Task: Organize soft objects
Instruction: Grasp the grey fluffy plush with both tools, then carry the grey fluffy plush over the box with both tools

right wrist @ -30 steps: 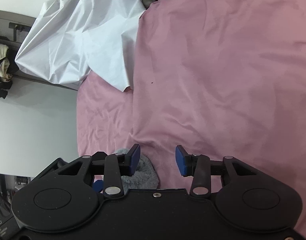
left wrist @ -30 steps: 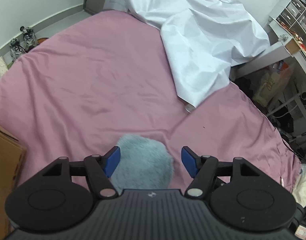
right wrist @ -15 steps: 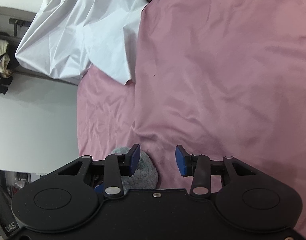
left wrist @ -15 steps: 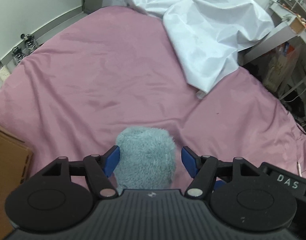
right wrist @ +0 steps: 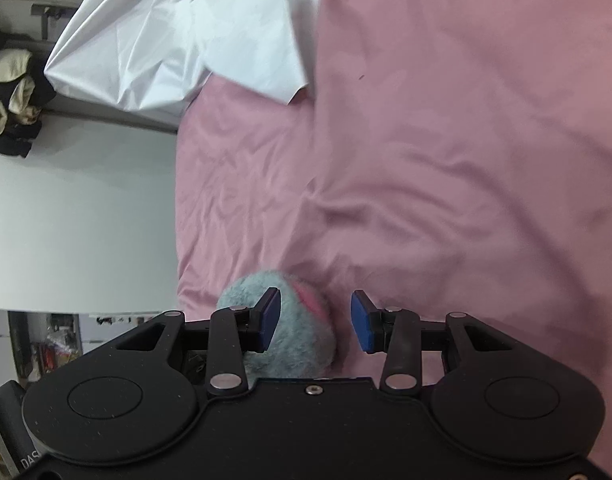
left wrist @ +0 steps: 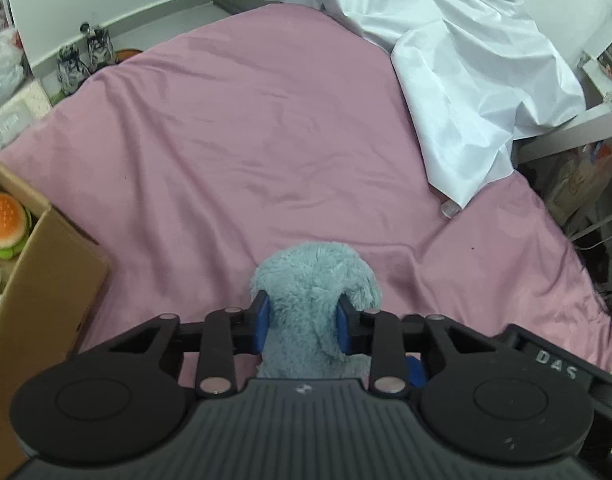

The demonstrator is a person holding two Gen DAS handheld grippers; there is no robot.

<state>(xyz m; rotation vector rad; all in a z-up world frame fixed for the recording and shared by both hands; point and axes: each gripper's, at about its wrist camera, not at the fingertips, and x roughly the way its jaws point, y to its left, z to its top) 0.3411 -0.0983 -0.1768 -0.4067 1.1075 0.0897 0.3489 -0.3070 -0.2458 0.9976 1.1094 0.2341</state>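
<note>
Grey-blue plush toy [left wrist: 316,300] is clamped in left gripper [left wrist: 304,322] above pink bedsheet [left wrist: 242,140], likely for transfer to cardboard box [left wrist: 46,280]. Right gripper [right wrist: 316,322] is held apart, empty, beside plush.

Soft, even light filled both views, with only faint shadows in the folds of the pink bedspread [left wrist: 234,152]. The white sheet [left wrist: 466,80] looked bright without harsh glare. Fisheye bending curved the edges and darkened the corners, and the right wrist view was slightly motion-blurred.
</note>
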